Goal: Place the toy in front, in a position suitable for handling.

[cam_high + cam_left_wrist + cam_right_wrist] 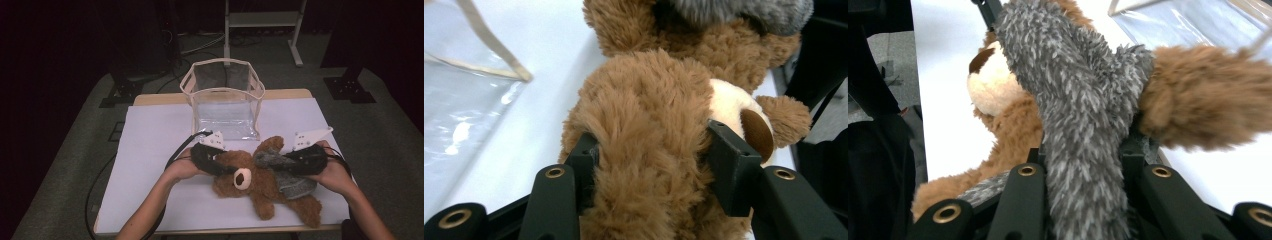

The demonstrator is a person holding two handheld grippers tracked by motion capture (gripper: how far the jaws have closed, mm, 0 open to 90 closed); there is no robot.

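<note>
The bear [260,182] lies on the table [150,150] just in front of the clear bag [225,100], head toward the left. The left tool [220,167] is clamped on the brown fur of its head [649,125]. The right tool [292,162] is clamped on its grey top [1083,100], seemingly a sleeve, beside a brown arm [1208,100].

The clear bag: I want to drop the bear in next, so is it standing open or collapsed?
Standing open: the clear bag is upright behind the teddy bear, rim spread wide.
</note>
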